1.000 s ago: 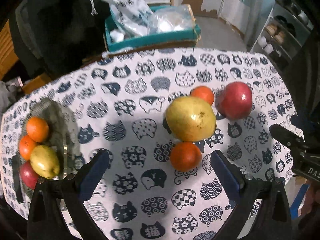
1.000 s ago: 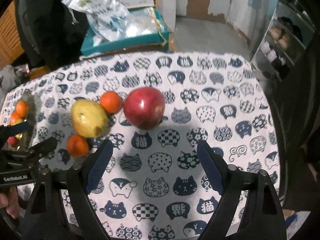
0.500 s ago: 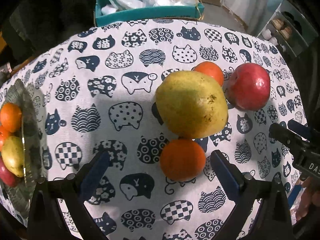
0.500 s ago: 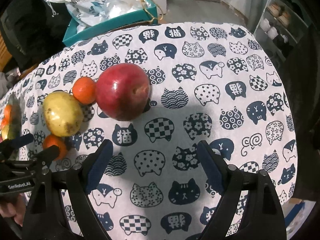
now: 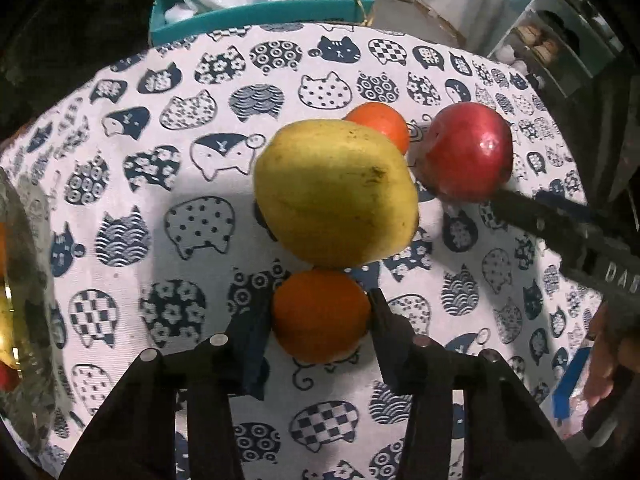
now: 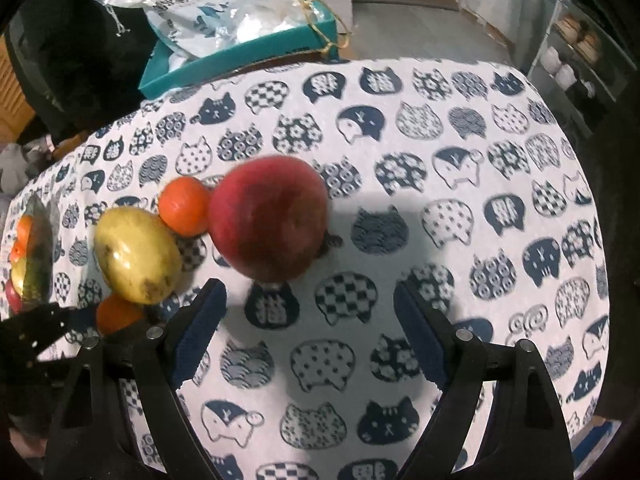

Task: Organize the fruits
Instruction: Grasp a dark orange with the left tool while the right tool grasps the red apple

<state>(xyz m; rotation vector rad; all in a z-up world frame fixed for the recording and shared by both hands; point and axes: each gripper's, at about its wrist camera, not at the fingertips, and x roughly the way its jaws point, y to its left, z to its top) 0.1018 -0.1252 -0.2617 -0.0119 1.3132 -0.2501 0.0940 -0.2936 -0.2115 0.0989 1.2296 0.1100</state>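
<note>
Left tool [image 5: 320,316] closed on orange [image 5: 320,316] | right tool [image 6: 310,320] open, pointing steeply down

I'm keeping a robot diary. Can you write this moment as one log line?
left gripper: shut on near orange | right gripper: open, before red apple | yellow pear: on tablecloth | plate: holds fruit

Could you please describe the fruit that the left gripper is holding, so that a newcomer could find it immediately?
On the cat-print tablecloth, find the cluster of four fruits around the big yellow pear. The near orange sits right against the pear, clamped in the left gripper jaws. The far orange, behind the pear beside the red apple, lies free.
</note>
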